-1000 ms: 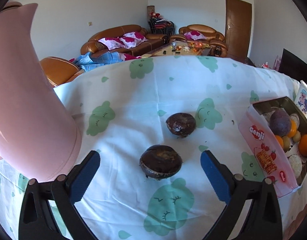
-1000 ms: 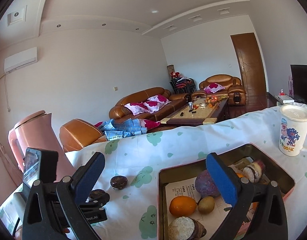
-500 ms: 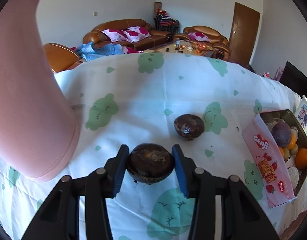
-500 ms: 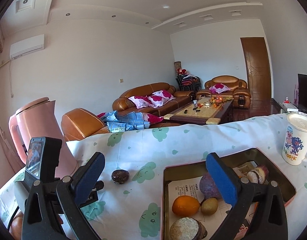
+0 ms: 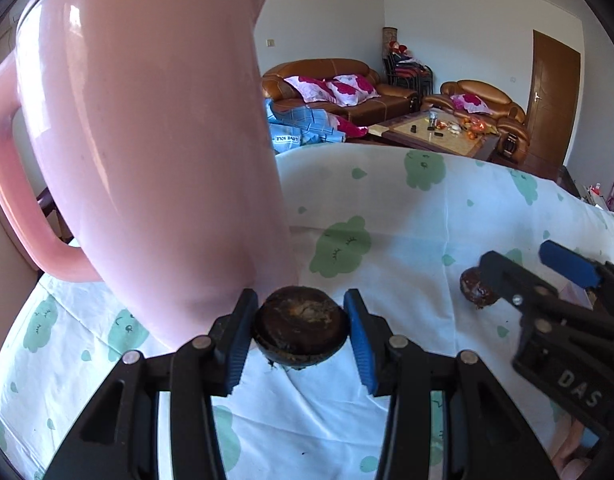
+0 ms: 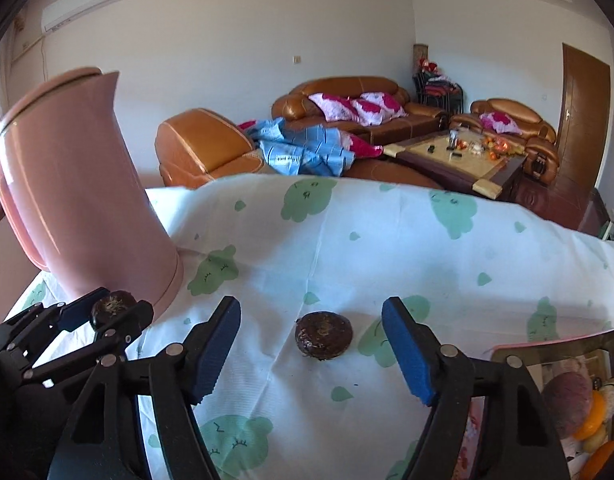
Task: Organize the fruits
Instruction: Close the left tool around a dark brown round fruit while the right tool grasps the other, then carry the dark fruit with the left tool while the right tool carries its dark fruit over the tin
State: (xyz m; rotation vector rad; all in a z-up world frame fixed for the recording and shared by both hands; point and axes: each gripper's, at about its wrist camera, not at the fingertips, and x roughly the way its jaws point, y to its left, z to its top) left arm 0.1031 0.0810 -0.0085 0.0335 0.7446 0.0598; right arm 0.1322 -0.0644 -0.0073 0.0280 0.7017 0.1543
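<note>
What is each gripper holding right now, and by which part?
The left gripper clamps a dark round fruit by its two opposite sides. The right gripper holds nothing: its closing jaws straddle a second dark fruit on the tablecloth.

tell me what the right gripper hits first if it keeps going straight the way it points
Most likely the dark round fruit lying on the tablecloth: it sits between and just ahead of the right gripper, whose jaws are closing with nothing pressed yet. Depth is hard to judge.
</note>
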